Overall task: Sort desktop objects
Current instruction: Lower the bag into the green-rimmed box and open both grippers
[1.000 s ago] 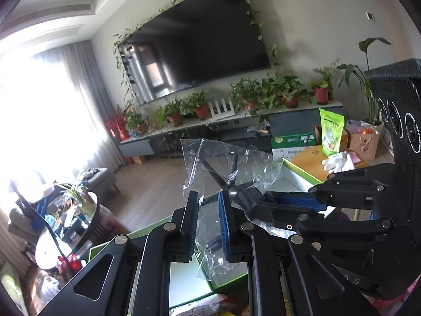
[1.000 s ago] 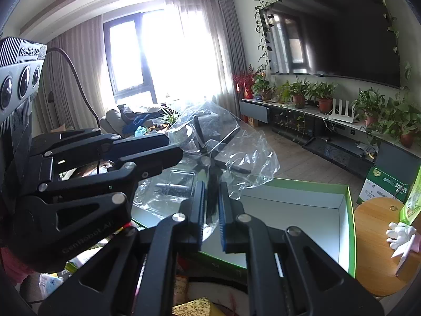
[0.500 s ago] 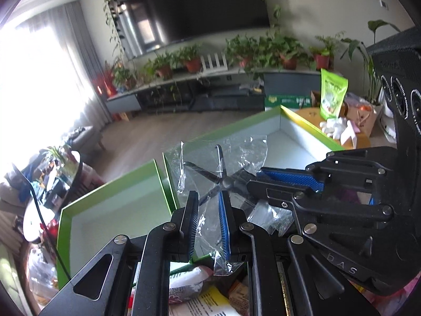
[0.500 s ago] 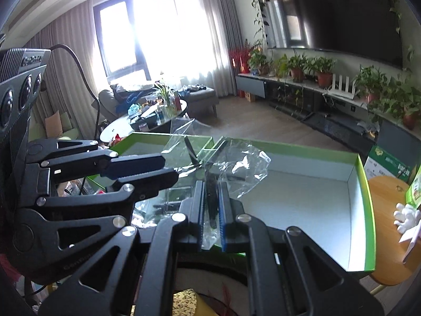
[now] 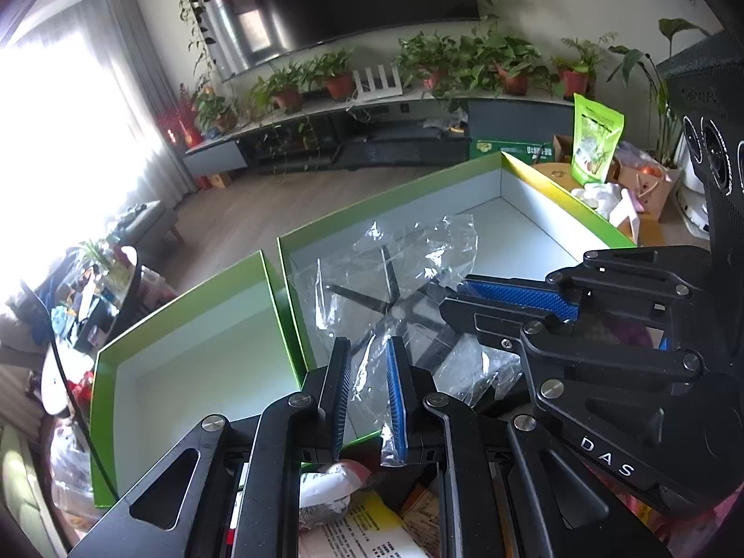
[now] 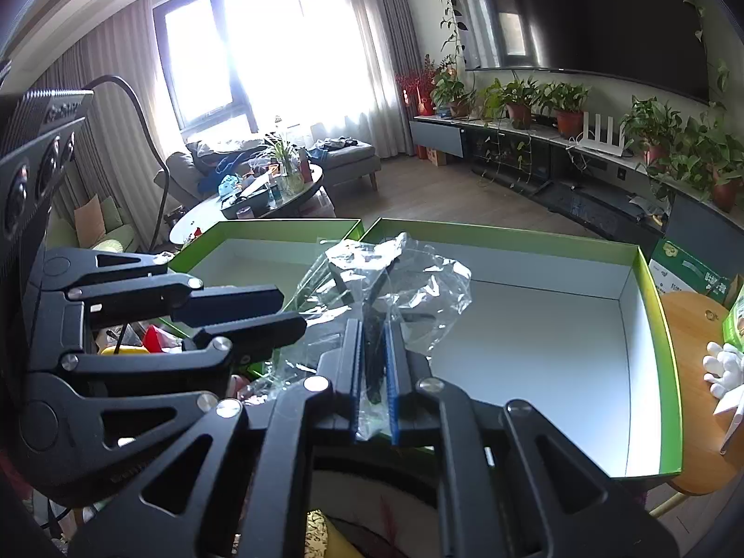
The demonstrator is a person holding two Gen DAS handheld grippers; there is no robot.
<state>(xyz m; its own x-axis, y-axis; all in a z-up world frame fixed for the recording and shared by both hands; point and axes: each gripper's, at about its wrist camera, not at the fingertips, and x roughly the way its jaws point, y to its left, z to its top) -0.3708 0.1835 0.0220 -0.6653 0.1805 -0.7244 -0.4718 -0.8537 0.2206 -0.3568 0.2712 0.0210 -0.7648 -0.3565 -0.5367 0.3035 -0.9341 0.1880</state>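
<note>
A crumpled clear plastic bag (image 5: 418, 251) with thin black rods inside hangs low over the larger green box (image 5: 525, 232), which has a white inside. My left gripper (image 5: 367, 348) is shut on the bag's near edge, with film between its blue pads. My right gripper (image 5: 453, 300) reaches in from the right and pinches the same bag. In the right wrist view the right gripper (image 6: 372, 330) is shut on the bag (image 6: 418, 279) and a dark piece inside it. The left gripper (image 6: 290, 309) holds the bag's left side. A smaller green box (image 5: 186, 353) adjoins the large box's left wall.
Snack packets (image 5: 353, 525) lie under the grippers at the near edge. A round wooden table (image 6: 688, 353) at the right carries a white figure (image 6: 723, 367) and a green pouch (image 5: 595, 139). Beyond are bare floor, a TV shelf with potted plants, and a cluttered coffee table (image 6: 260, 195).
Both grippers sank with the bag and tipped downward. The two green boxes came fully into view, and the bag now hangs low over the larger one. Both grips held.
</note>
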